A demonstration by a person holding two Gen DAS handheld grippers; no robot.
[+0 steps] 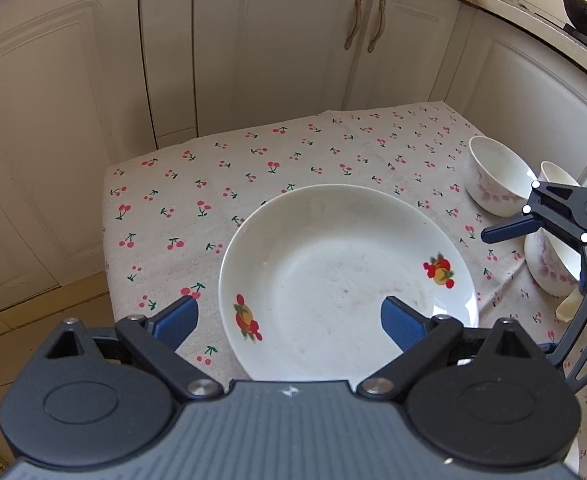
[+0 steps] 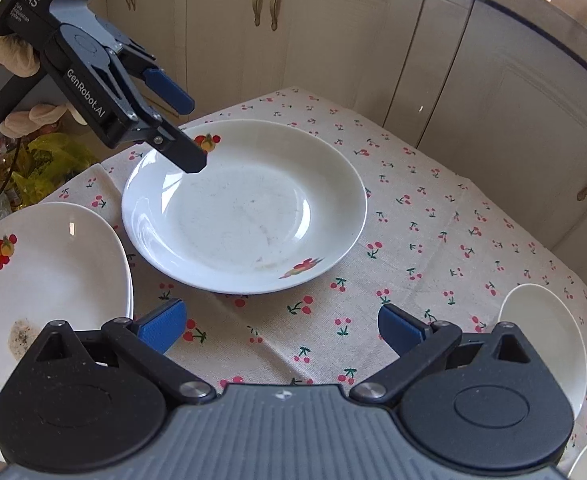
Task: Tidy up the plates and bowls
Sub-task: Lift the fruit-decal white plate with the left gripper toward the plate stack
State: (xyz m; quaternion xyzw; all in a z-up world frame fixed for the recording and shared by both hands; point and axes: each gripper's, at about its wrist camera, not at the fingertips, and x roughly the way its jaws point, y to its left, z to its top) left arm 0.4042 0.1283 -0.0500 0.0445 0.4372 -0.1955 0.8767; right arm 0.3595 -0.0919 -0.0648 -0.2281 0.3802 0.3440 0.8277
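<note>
Left gripper hovers right over the near rim of the big plate mid-table, fingers spread wide, holding nothing. Right gripper is released too, farther back, so I'd guess left grabs it. Bowls sit by the right edge.

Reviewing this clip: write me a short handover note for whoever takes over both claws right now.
Left claw: open, empty, hovering over the near rim of the centre plate.
Right claw: open, empty, above the cherry tablecloth.
Second plate, with a brown smear, lies left of the centre plate, apart from it.
Three bowls sit separately at the right: far bowl, a small one behind it, near bowl.
Done: nothing stacked.
Left: stack the plates, nest the bowls.
</note>
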